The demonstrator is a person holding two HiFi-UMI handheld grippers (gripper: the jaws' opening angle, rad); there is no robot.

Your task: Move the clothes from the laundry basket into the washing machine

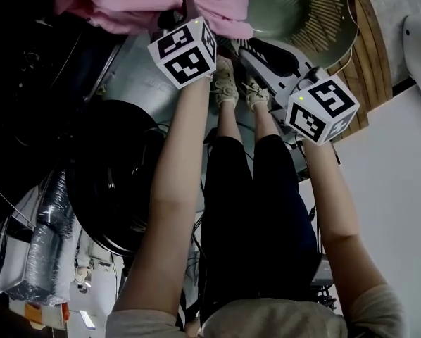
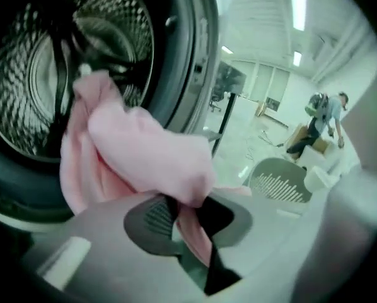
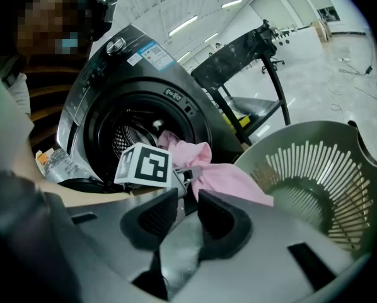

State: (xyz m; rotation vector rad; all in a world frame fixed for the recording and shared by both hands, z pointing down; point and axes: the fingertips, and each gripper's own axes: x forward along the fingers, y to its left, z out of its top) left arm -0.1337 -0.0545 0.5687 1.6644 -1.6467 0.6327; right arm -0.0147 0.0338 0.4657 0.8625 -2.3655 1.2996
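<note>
While I look down through the head view, my left claw [image 1: 189, 5] points up-frame into the pink garment [image 1: 126, 2], which is bunched at the top edge just beside the laundry basket [image 1: 302, 20]. The grey front of the washing machine [image 1: 136, 76] lies under the cloth, and its dark door [image 1: 112, 182] stands open at the left. My right claw [image 1: 256, 51] hangs near the basket's rim, apart from the cloth.

From the left gripper view, the left claw is clamped on a fold of the pink garment. The rest is heaped ahead of the pads at the mouth of the drum [image 2: 37, 74]. I cannot tell whether any of it is past the opening. The basket stands off to the right on the floor.

From the right gripper view, the right claw's jaws stand a narrow gap apart with nothing between them. Beyond them, the left claw's marker cube [image 3: 144, 166] sits before the machine's open porthole. The garment hangs beside it, between machine and basket.
</note>
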